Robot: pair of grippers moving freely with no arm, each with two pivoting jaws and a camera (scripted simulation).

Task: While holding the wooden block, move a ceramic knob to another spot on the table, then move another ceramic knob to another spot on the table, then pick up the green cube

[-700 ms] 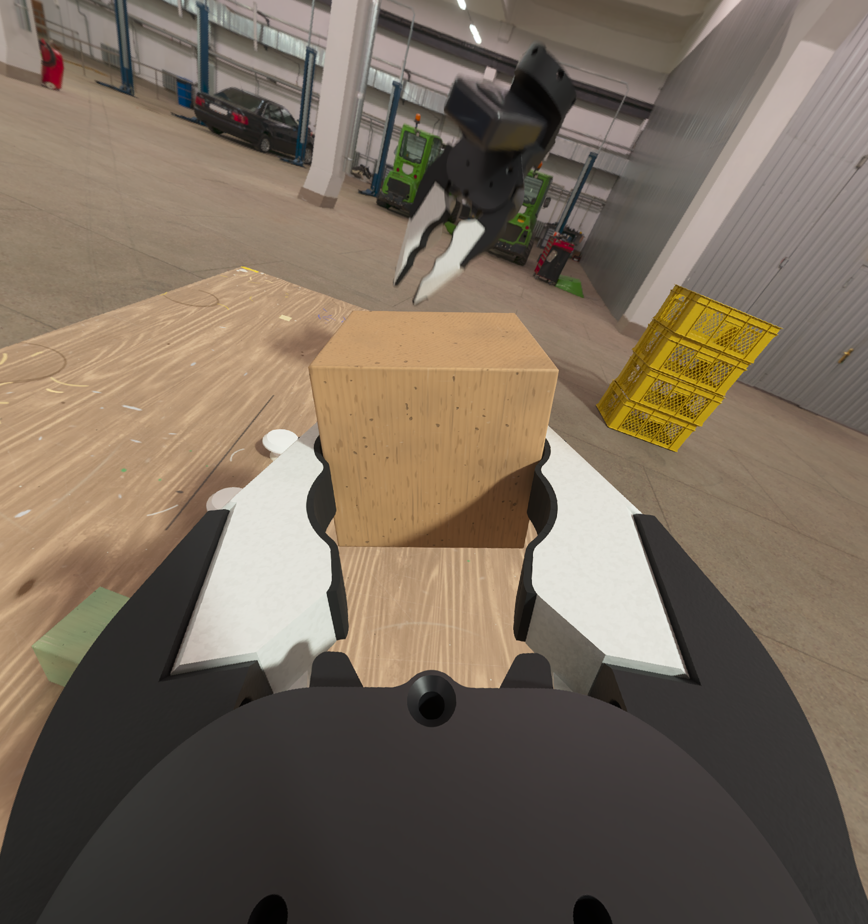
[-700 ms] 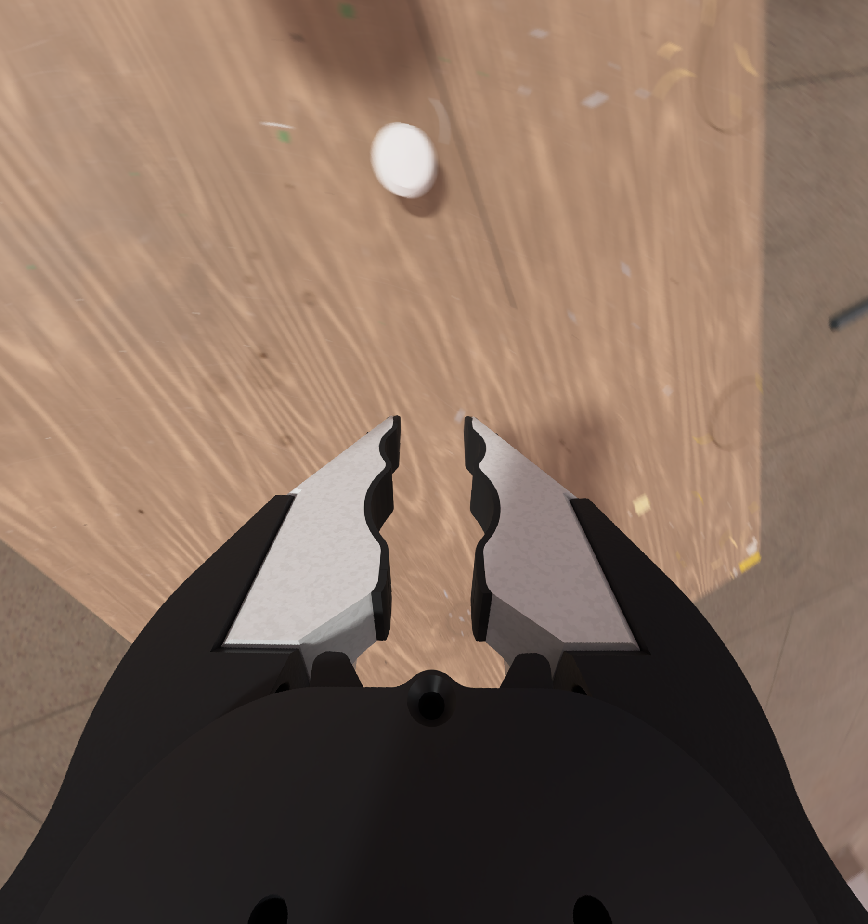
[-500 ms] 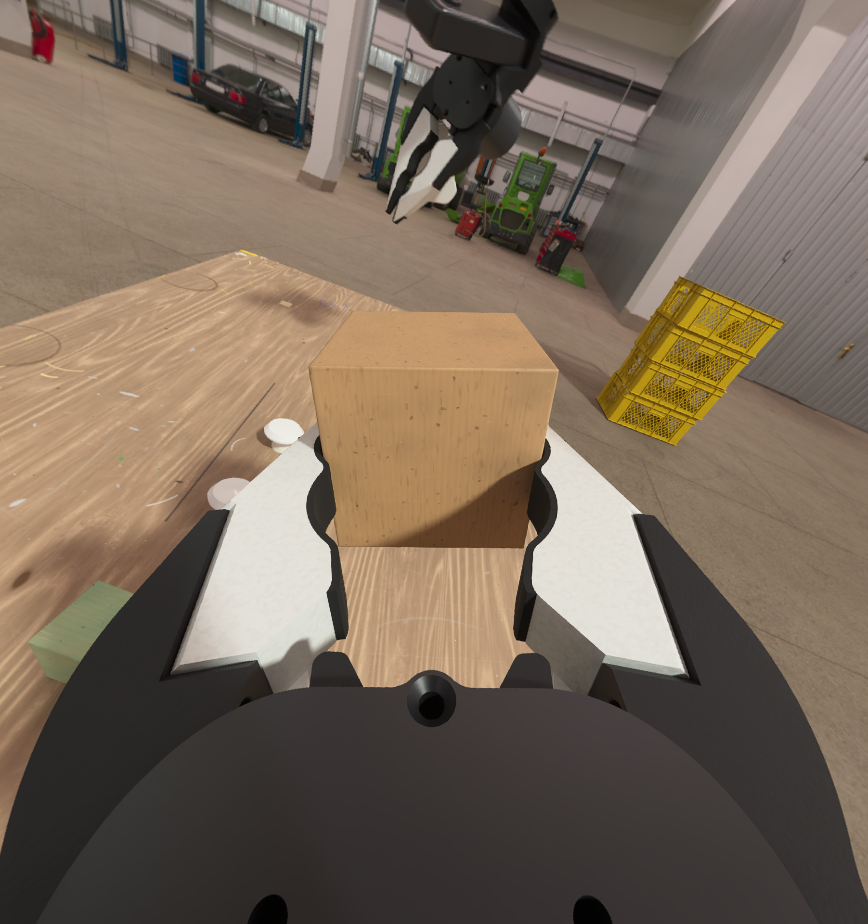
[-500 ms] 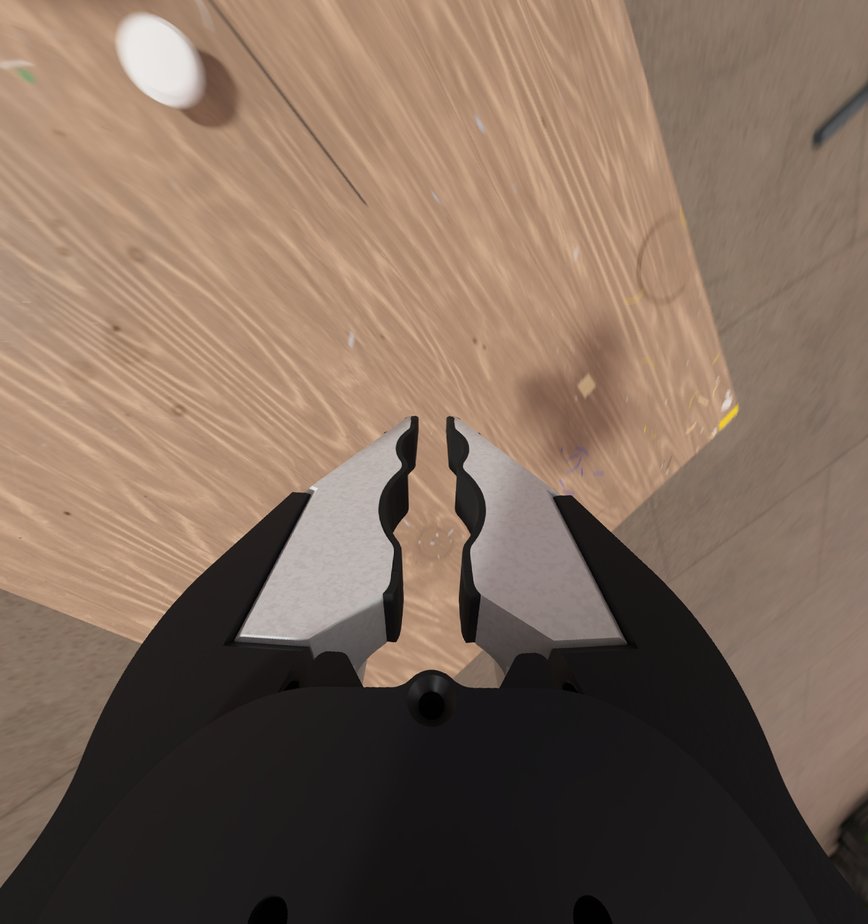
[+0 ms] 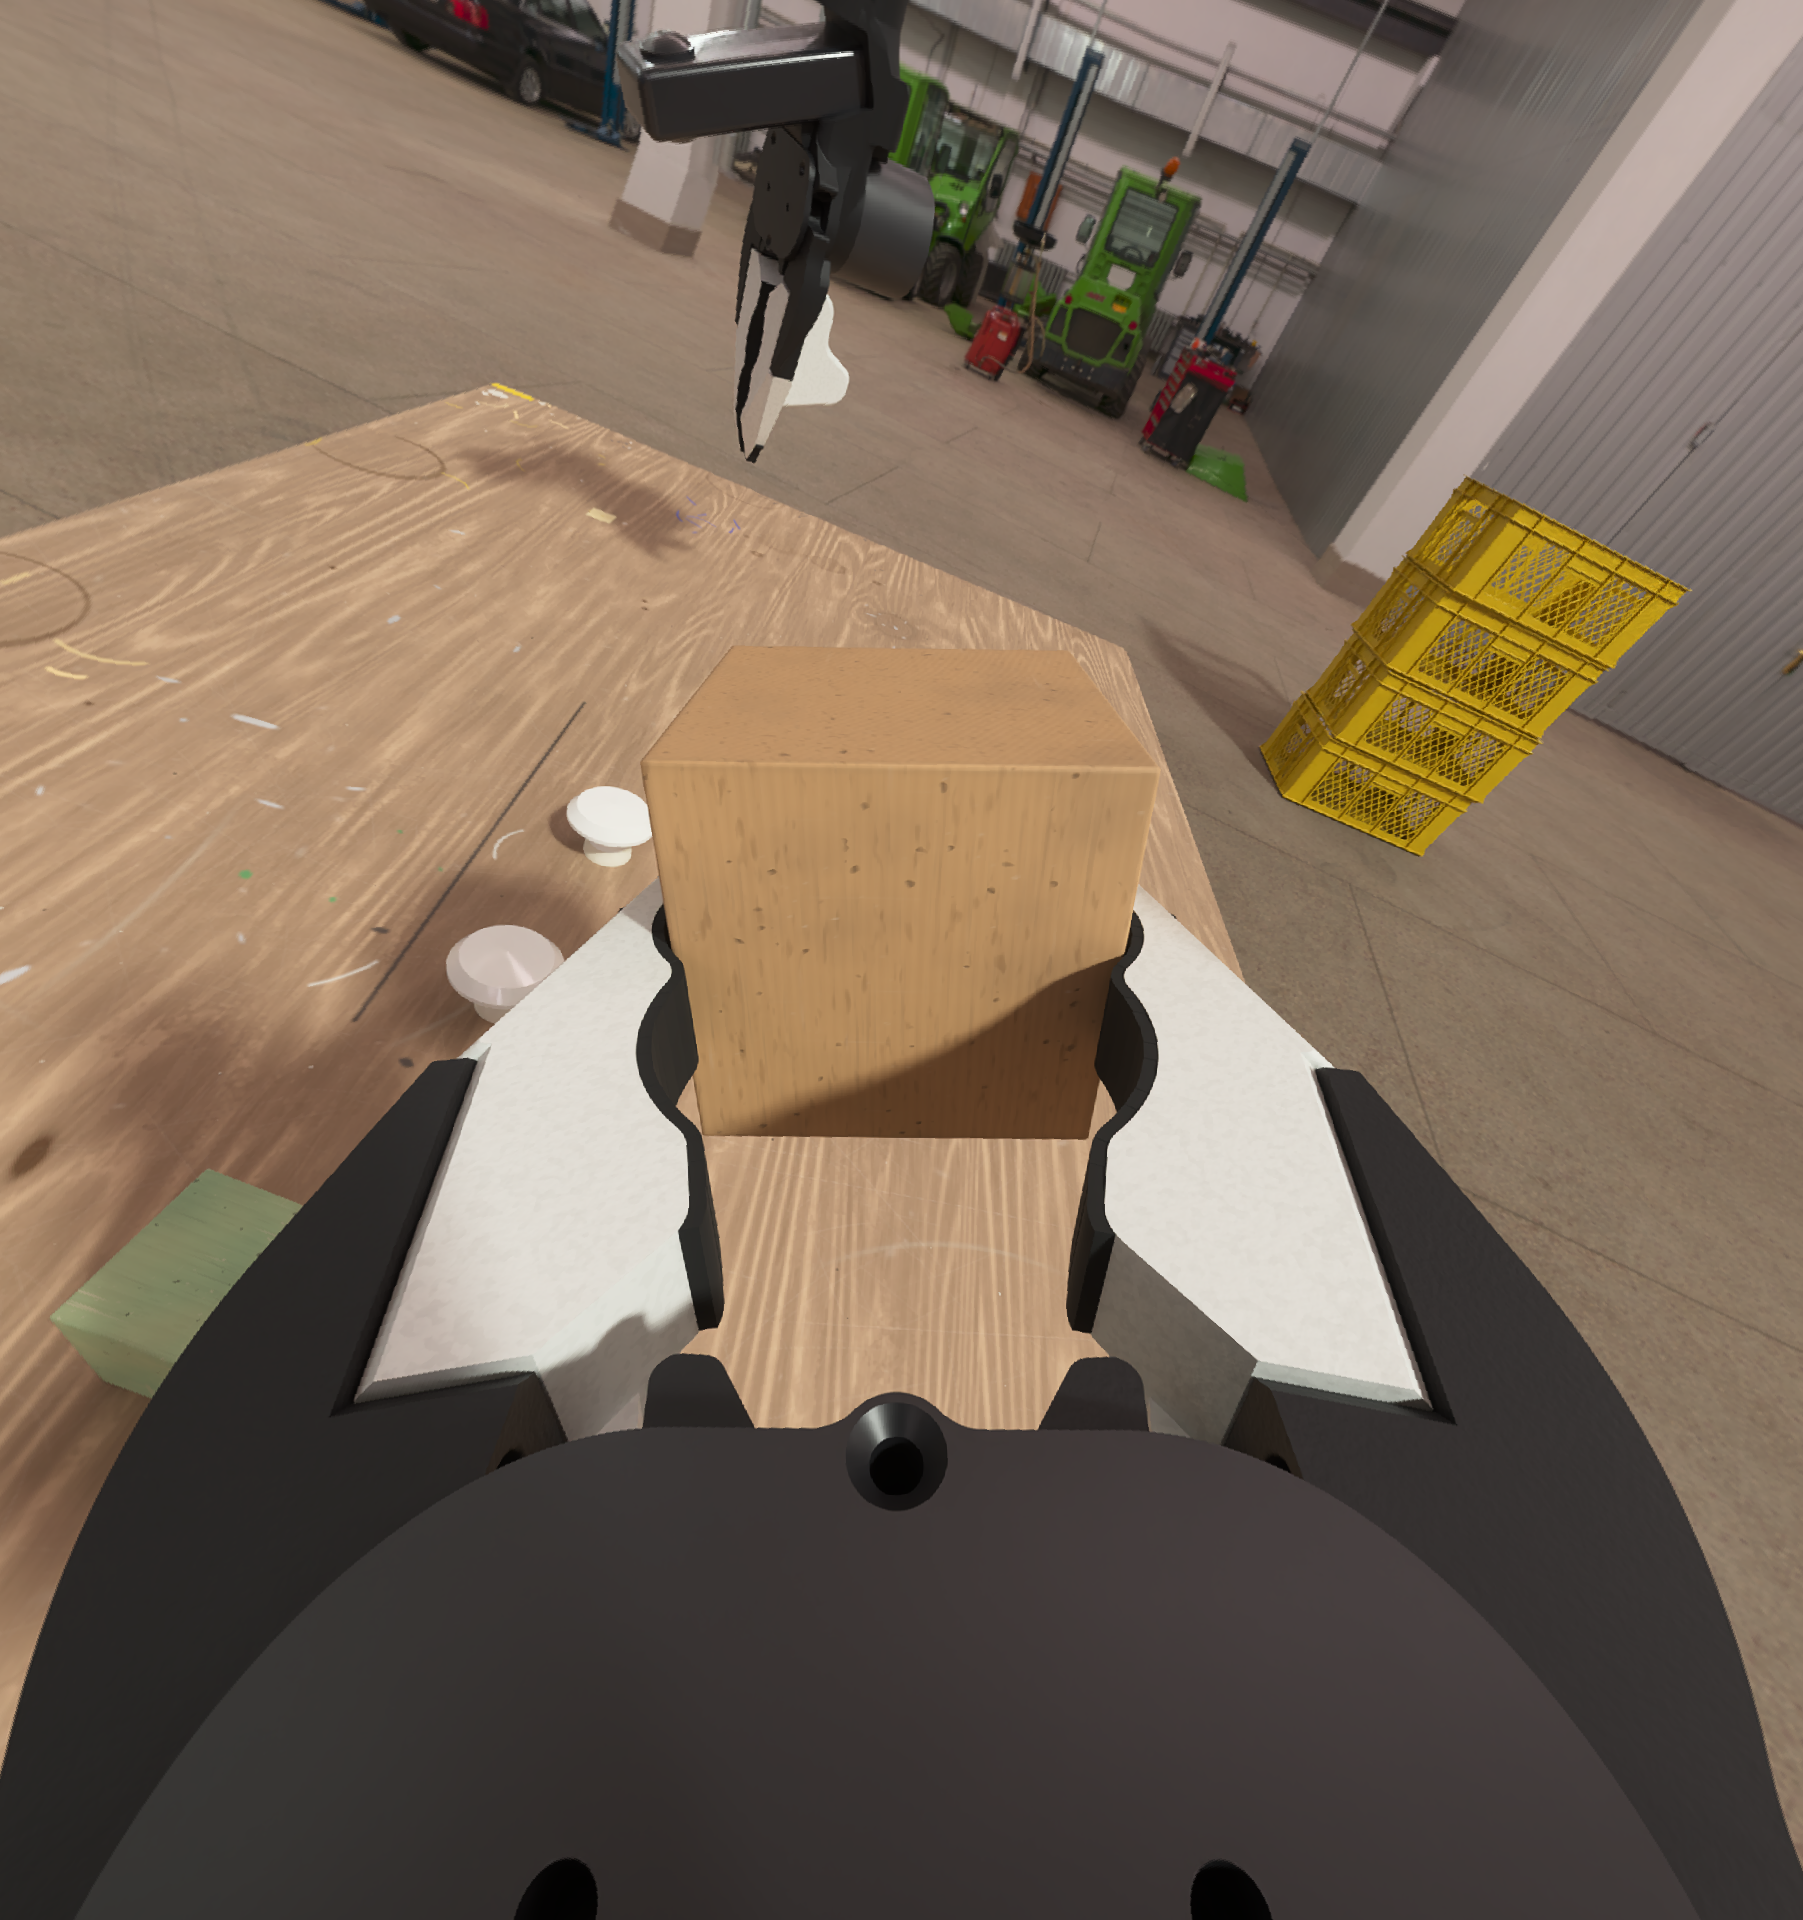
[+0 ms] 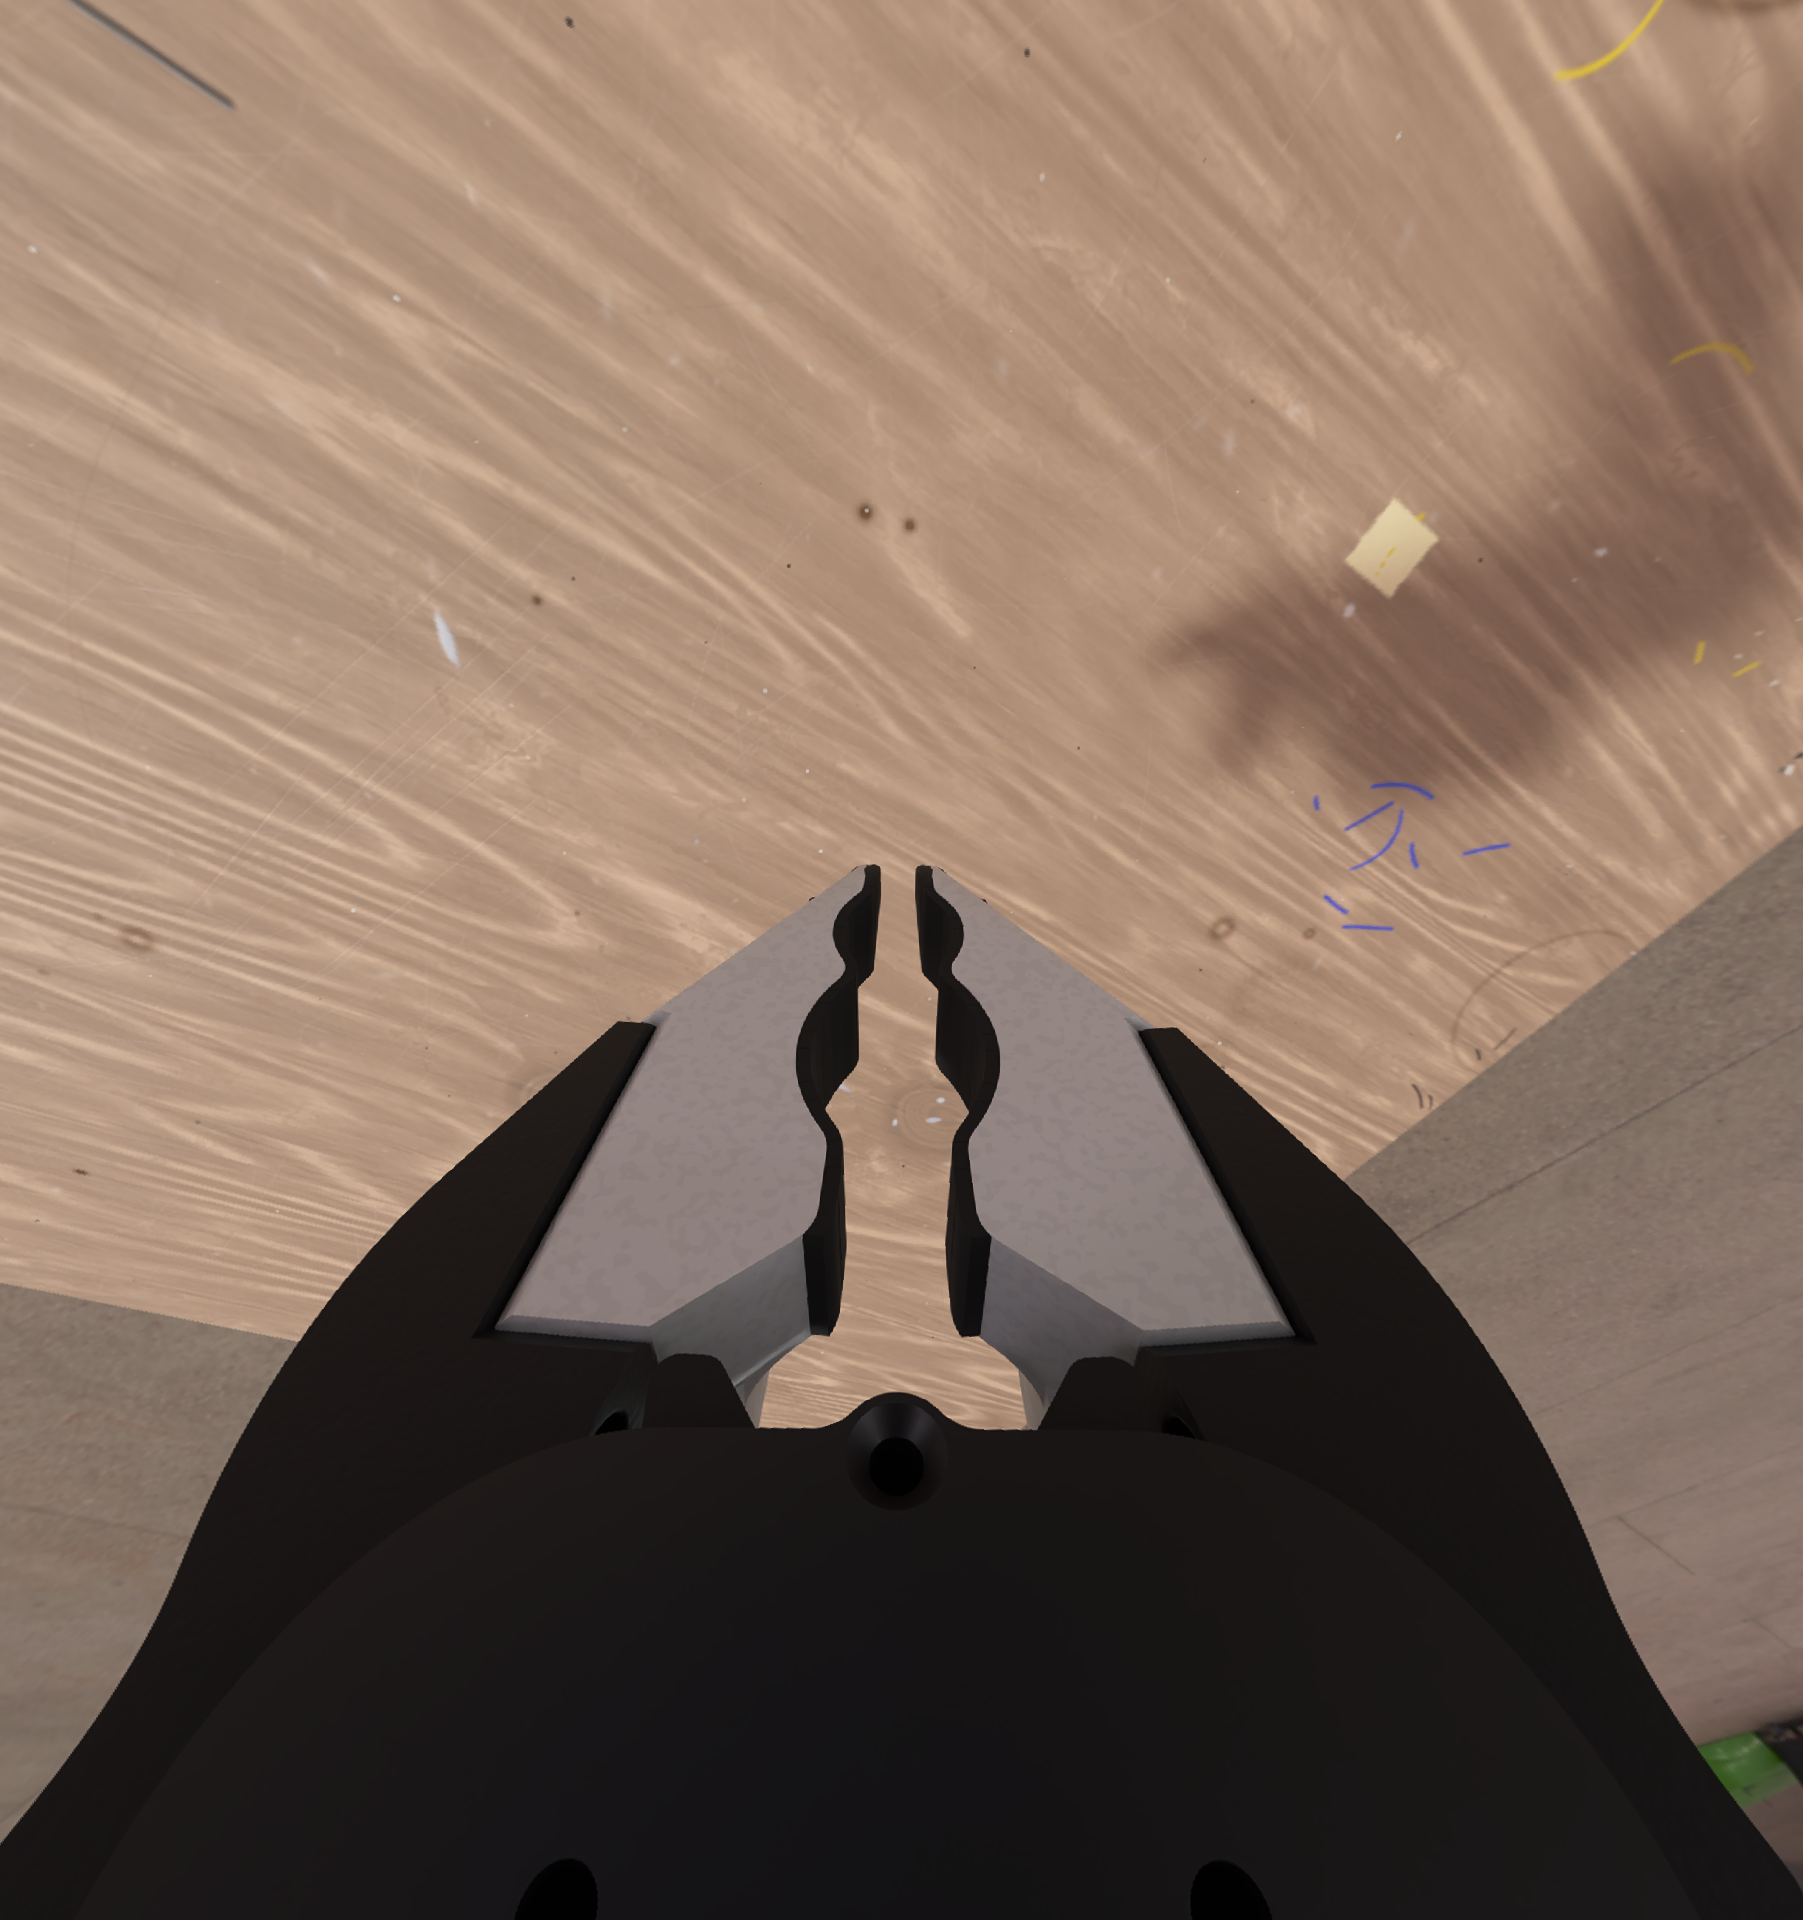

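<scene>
Left gripper [image 5: 897, 1039] clamping the wooden block [image 5: 897, 894] between both white fingers [image 5: 554, 1122], block sitting upright and square in the jaws, its lower part in shadow. Holding it above the wooden table [image 5: 201, 675], near the table's right edge.

Two ceramic knobs resting on the table just left of the block: far knob [image 5: 609, 823] standing cap-up, close beside the block's left face in this view; near knob [image 5: 500, 968] lying just beside the left finger, partly hidden by it. Thin dark line on the tabletop running past both knobs.

Green cube [image 5: 175, 1278] sitting on the table at lower left, its right part covered by the gripper's black body. Touching nothing visible.

Right gripper [image 5: 772, 395] hanging in the air well beyond the block, over the far end of the table, fingers pointing down. Casting a dark shadow on the boards below it.

In its own view, right gripper [image 6: 898, 883] looking down at bare tabletop [image 6: 668, 520] near a table corner, fingers nearly together with only a narrow slit between the tips, gripping nothing. Small pale yellow scrap [image 6: 1391, 547] and blue scribbles [image 6: 1385, 842] showing on the wood to the right.

Yellow crates [image 5: 1468, 675] standing stacked on the floor, well apart from the table.
</scene>
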